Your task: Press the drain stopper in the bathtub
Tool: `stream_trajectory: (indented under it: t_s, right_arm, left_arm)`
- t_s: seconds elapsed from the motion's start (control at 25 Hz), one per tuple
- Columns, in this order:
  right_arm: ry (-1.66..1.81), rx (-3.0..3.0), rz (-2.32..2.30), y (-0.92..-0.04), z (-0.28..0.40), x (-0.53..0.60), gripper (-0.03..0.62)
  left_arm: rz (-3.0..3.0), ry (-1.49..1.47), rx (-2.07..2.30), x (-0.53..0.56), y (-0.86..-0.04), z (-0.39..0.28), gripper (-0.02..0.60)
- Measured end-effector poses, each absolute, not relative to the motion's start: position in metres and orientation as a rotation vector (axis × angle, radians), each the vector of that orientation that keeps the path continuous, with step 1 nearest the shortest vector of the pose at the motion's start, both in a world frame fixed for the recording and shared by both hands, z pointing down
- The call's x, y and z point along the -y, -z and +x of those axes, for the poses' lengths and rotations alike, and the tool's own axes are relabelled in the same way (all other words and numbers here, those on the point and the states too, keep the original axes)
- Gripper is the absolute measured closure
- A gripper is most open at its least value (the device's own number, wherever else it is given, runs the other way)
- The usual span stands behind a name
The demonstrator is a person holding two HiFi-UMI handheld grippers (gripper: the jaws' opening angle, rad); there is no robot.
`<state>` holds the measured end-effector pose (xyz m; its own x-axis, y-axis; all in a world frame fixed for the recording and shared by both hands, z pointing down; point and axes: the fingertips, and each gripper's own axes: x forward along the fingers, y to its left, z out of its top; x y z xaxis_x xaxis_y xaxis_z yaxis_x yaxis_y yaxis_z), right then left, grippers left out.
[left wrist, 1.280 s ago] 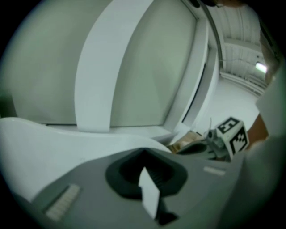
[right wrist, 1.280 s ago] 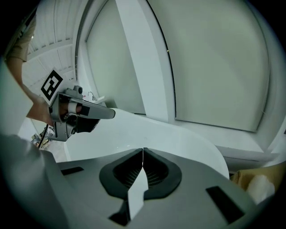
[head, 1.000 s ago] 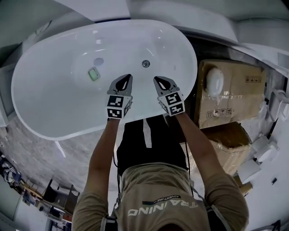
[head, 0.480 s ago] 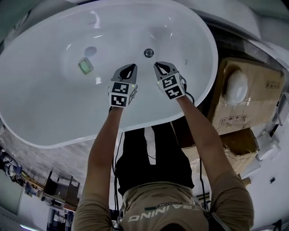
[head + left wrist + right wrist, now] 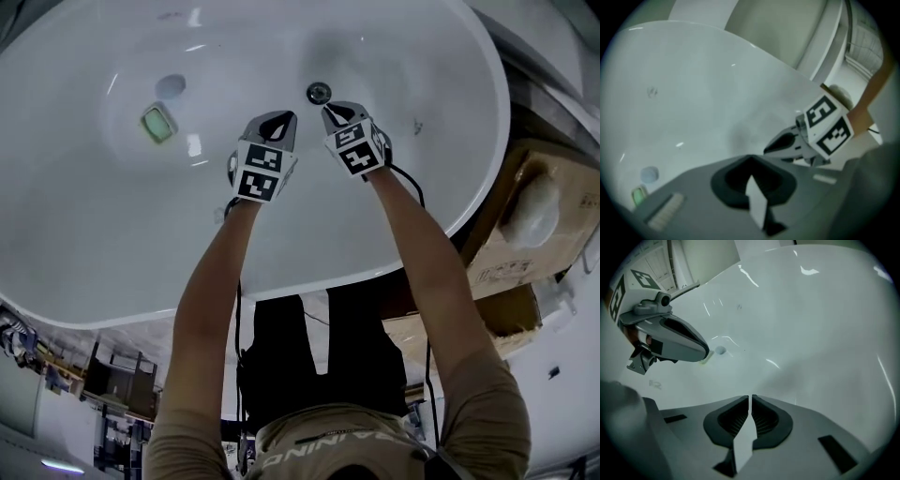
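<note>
The round metal drain stopper (image 5: 318, 92) sits in the floor of the white bathtub (image 5: 84, 234). My right gripper (image 5: 334, 112) is shut, and its tips lie just on the near side of the stopper, apart from it as far as I can tell. My left gripper (image 5: 276, 120) is also shut and empty, a little to the stopper's left. In the left gripper view, my own shut gripper (image 5: 750, 159) points at bare tub wall, with the right gripper (image 5: 785, 140) alongside. In the right gripper view, the shut gripper (image 5: 750, 398) faces tub wall and the left gripper (image 5: 679, 341). Neither gripper view shows the stopper.
A small green object (image 5: 157, 122) and a round pale disc (image 5: 171, 86) lie on the tub floor at the left. Cardboard boxes (image 5: 562, 253) with a white rounded thing (image 5: 530, 211) on top stand right of the tub. My dark trousers show below the near rim.
Both arms have reached further into the tub, and the head has leaned over it. The right gripper's tips have closed in on the drain stopper. Both grippers stay shut.
</note>
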<state>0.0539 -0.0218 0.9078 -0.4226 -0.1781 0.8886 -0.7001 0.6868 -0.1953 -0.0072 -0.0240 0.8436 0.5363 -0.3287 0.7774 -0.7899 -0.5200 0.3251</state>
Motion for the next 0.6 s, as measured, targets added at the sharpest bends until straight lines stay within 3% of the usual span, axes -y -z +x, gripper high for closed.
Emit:
stream_trajectory:
  t_s: [0.6]
  right_arm:
    - [-0.638, 1.777, 0.491, -1.034, 0.043, 0.020, 0.580]
  left_arm:
    - [2.043, -0.848, 0.882, 0.019, -0.930, -0.031, 0.580]
